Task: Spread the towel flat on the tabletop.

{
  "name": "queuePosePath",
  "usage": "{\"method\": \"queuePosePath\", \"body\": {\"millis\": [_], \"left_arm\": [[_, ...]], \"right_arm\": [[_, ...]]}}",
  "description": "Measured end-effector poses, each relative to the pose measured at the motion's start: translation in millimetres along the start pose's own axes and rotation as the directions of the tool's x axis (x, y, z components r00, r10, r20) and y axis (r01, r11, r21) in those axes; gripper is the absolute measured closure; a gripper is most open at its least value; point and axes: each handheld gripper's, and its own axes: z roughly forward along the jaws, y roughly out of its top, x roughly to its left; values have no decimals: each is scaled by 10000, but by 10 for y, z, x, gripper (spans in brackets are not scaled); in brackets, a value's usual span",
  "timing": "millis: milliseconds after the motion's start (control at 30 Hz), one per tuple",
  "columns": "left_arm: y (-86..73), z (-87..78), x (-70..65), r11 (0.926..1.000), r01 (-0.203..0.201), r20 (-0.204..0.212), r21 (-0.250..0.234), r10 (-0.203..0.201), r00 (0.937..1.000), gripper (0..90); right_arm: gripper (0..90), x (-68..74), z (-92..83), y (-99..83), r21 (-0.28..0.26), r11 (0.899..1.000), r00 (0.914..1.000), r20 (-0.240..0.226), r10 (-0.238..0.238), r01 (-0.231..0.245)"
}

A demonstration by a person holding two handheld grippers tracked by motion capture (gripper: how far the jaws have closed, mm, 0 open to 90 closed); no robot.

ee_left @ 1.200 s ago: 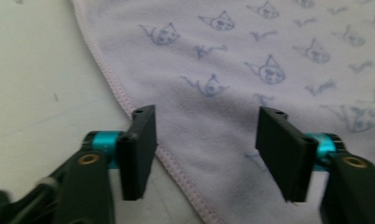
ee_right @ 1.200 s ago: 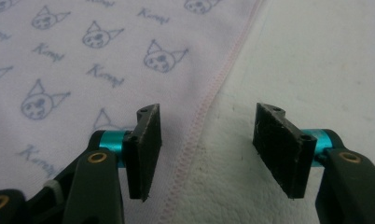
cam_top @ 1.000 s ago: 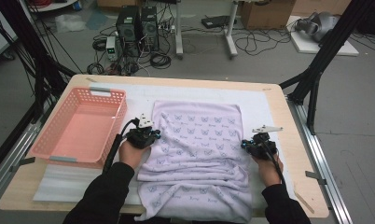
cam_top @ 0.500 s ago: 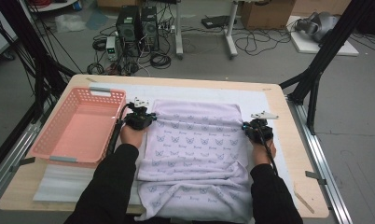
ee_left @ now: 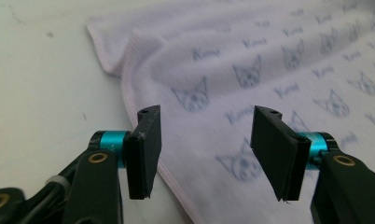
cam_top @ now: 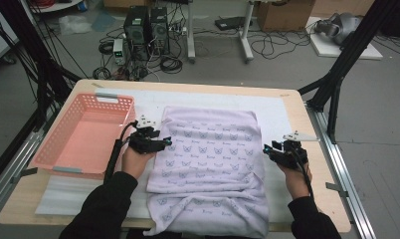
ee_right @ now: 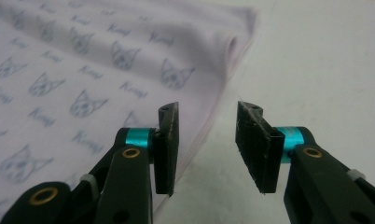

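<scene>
The lilac towel (cam_top: 210, 169) lies folded at the centre of the frame on a white mat (cam_top: 277, 107), its near end hanging over the table (cam_top: 317, 149) edge. The left gripper (cam_top: 164, 143) sits at its left edge and the right gripper (cam_top: 267, 149) at its right, both with jaws that have just been opening, parted and holding nothing. A pink basket (cam_top: 81, 137) sits left of centre, just beside the left gripper, and nothing blocks either hand.

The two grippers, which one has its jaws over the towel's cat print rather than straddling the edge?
The left gripper: its open jaws frame the lilac towel, while the right gripper straddles the hem.
</scene>
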Motion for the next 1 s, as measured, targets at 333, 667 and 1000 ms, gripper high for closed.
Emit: {"method": "queuePosePath", "body": {"millis": [333, 667, 1000], "left_arm": [[-289, -86, -215, 9916, -1196, 124, 496, 1191, 9928, 455], [-256, -75, -31, 9999, -38, 231, 168, 34, 9997, 853], [-18, 88, 201, 9971, 753, -485, -83, -757, 9960, 858]], "right_arm": [[537, 277, 69, -210, 1247, 9897, 9951, -779, -606, 700], [867, 212, 119, -179, 962, 9908, 9906, -1079, -845, 950], [867, 16, 376, 2, 166, 9999, 9994, -334, -19, 25]]}}
